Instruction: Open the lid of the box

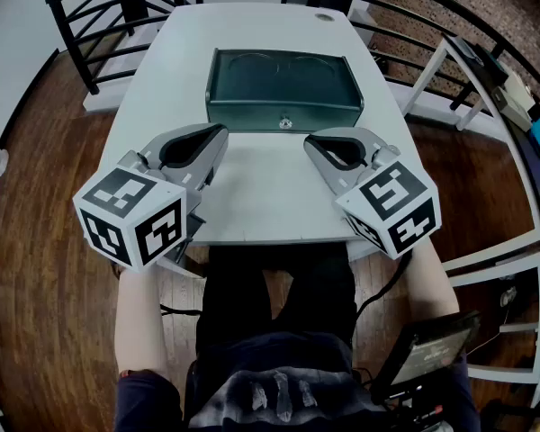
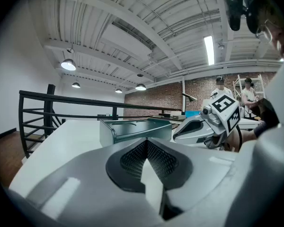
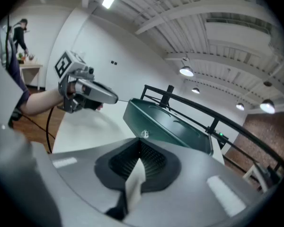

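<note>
Two closed claws, left claw (image 1: 221,133), right claw (image 1: 309,142), one closed box (image 1: 283,84)

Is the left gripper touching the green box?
Apart. The right gripper view shows a white gap between the tip of the left gripper and the nearest corner of the box.

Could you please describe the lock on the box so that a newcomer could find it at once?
On the white table sits a closed, dark green metal box. At the middle of its front wall, facing the person, is the lock: the only small, shiny, round piece on that plain dark face.
</note>
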